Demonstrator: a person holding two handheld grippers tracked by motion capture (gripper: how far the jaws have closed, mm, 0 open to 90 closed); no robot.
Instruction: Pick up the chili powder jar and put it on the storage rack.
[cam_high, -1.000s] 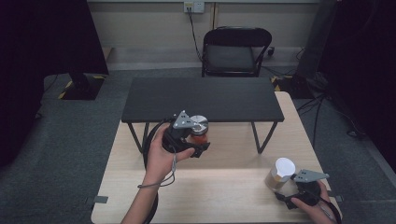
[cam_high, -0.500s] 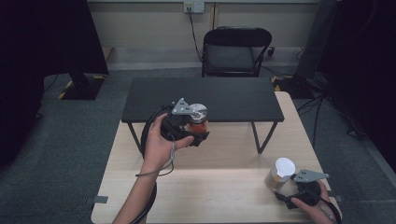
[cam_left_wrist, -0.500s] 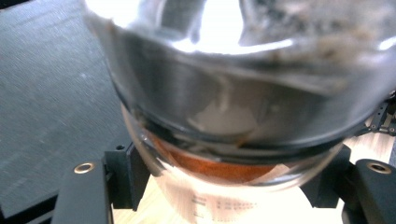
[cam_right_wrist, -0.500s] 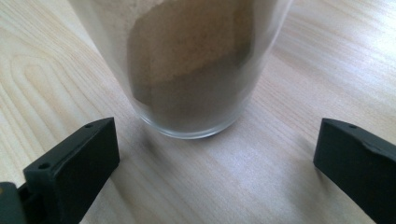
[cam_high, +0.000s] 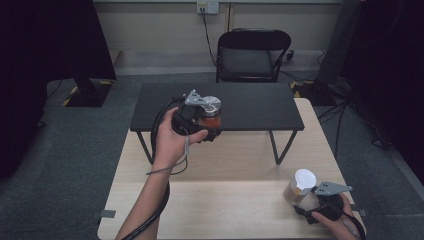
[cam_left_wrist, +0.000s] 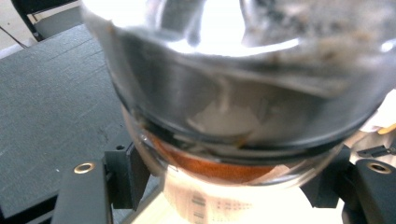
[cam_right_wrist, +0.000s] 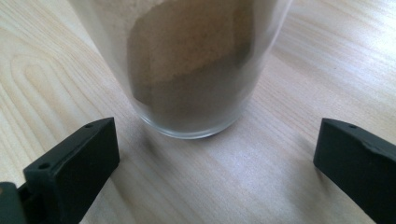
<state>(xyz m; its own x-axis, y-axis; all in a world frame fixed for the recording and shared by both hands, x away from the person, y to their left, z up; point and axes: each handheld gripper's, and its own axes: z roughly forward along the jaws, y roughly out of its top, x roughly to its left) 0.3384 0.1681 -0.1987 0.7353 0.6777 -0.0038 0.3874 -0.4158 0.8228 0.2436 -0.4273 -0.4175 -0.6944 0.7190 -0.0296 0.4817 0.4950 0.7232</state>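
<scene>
A: So, where does the left gripper (cam_high: 207, 122) sit?

B: Just left of centre in the high view, over the near edge of the black table (cam_high: 260, 107). Its jaws are clamped on a glass jar with a silver lid (cam_high: 210, 112), and the jar is held clear of both tables.

A: What's inside it?

B: Something orange-red. In the left gripper view the jar with a silver lid (cam_left_wrist: 233, 107) takes up most of the frame, the metal lid at the top, the orange band lower down, and a black jaw pressed against each side near the bottom corners.

A: And the right gripper (cam_high: 312, 202)?

B: Lower right corner of the high view, held low over the light wooden table (cam_high: 235, 200). Its jaws stand wide apart and hold nothing.

A: Anything close to it?

B: A second jar, the one with a white lid (cam_high: 301, 184), stands upright on the wood just beyond the jaw tips. In the right gripper view that jar with a white lid (cam_right_wrist: 191, 70) sits at top centre, filled partway with brown powder (the glass is blurred), and the 2 black jaws rise at the lower left and lower right, both apart from the glass.

A: How far apart are the 2 jars?

B: Well apart: 1 at centre frame, 1 at lower right.
</scene>
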